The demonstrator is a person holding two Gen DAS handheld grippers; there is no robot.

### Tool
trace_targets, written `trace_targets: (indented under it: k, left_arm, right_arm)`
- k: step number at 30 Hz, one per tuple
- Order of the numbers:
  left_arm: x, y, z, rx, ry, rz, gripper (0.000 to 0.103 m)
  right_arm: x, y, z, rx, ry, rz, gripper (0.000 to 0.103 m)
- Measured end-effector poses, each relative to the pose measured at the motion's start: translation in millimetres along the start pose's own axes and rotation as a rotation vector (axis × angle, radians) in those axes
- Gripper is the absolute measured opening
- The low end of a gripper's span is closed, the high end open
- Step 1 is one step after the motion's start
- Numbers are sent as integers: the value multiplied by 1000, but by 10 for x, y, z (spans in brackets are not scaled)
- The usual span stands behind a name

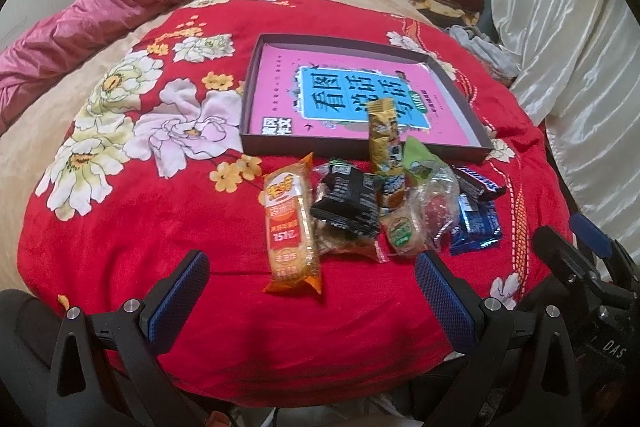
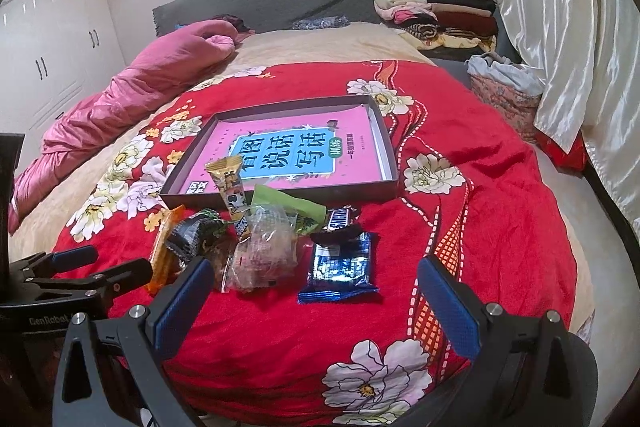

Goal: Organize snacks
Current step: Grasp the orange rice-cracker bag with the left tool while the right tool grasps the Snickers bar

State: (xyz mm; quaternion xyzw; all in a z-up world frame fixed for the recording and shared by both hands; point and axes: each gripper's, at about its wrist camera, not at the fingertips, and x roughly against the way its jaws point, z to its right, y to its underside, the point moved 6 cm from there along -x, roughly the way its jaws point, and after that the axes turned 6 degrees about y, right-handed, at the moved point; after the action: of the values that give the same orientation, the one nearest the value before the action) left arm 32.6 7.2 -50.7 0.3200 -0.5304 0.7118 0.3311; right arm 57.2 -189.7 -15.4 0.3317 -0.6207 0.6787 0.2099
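Observation:
A pile of snacks lies on a red flowered blanket (image 1: 160, 219) in front of a shallow dark box (image 1: 256, 79) lined with a pink booklet. In the pile are an orange cracker pack (image 1: 290, 227), a black packet (image 1: 348, 205), a yellow bar (image 1: 382, 137) leaning on the box edge, a green packet (image 1: 420, 157), a clear bag (image 2: 268, 247), a Snickers bar (image 2: 340, 219) and a blue wafer pack (image 2: 340, 269). My left gripper (image 1: 312, 291) is open and empty just short of the orange pack. My right gripper (image 2: 316, 299) is open and empty just short of the blue pack.
The box (image 2: 394, 163) sits mid-bed. A pink quilt (image 1: 100, 15) lies along the left. Folded clothes (image 2: 436, 7) are stacked at the headboard on the right. A white curtain (image 2: 560, 27) hangs on the right. White wardrobes (image 2: 52, 39) stand at the left.

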Motion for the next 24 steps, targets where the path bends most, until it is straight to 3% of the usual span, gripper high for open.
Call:
trace_targets:
  k: [15, 20, 24]
  left_arm:
    - [-275, 19, -298, 61, -15, -82, 102]
    - [-393, -10, -359, 77, 1, -99, 102]
    - [-496, -30, -399, 89, 14, -114, 97]
  right_arm:
    - [-208, -49, 84, -5, 1, -17, 102]
    - [-325, -79, 120, -24, -37, -43, 102]
    - [-463, -128, 211, -40, -23, -55, 102]
